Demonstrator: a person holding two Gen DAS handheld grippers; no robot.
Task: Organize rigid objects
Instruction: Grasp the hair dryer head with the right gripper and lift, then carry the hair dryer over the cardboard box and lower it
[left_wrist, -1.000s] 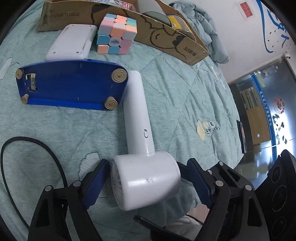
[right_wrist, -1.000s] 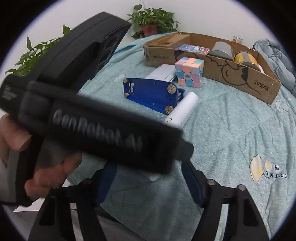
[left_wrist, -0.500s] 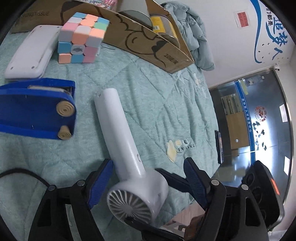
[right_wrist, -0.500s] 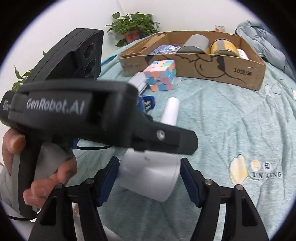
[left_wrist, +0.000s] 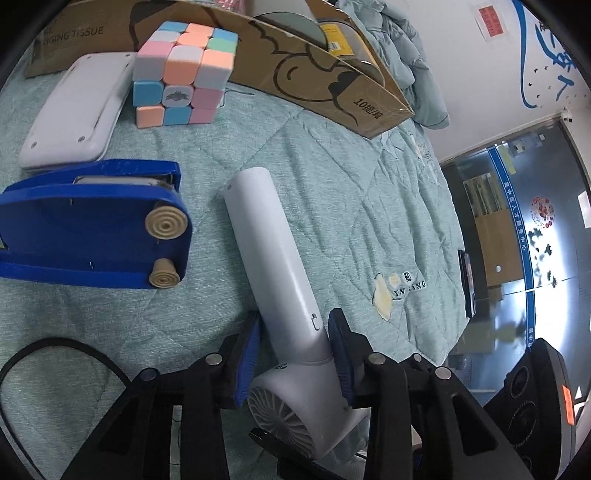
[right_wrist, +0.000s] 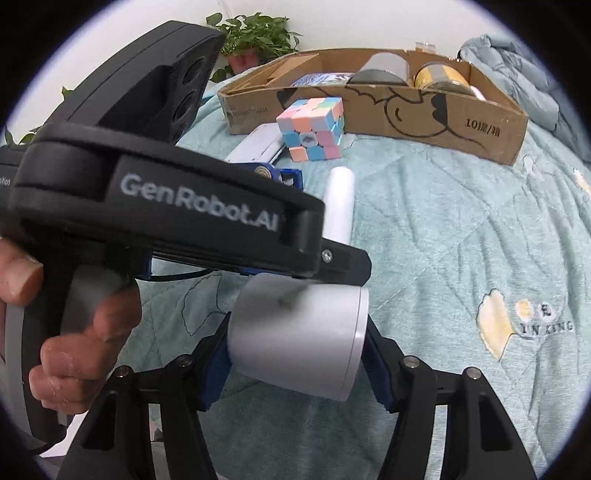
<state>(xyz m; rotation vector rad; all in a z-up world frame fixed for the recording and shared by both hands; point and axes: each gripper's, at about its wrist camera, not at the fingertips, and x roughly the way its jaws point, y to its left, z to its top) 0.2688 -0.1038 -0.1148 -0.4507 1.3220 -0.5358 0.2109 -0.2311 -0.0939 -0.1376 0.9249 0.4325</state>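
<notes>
on the teal quilted bed (left_wrist: 332, 184), your left tool (left_wrist: 291, 354) has just been closing and its blue pads now clamp the handle of the white hair dryer (left_wrist: 273, 258) right where it meets the barrel. your right tool (right_wrist: 295, 350) has just been closing too and its pads press both sides of the dryer's barrel, so the one dryer is held by both. its handle points away from you toward the cardboard box (left_wrist: 325, 88). open quilt stretches to the right of the handle as far as the bed's edge, where the floor and a glass door show; that side is free of things. the left side is crowded: one blue stapler (left_wrist: 92, 236) lies on its side near the handle, apart from it, with one white flat device (left_wrist: 74, 114) behind it and one pastel puzzle cube (left_wrist: 181, 74) just beside that, close to the box's front wall. the box holds two cans, one grey and one yellow; the rest of its contents you cannot make out. a black cable (left_wrist: 55, 354) curls on the quilt at your near left. a rumpled blue-grey jacket (right_wrist: 517, 81) lies past the box's far right corner, and potted plants (right_wrist: 255, 40) stand behind its left end.
</notes>
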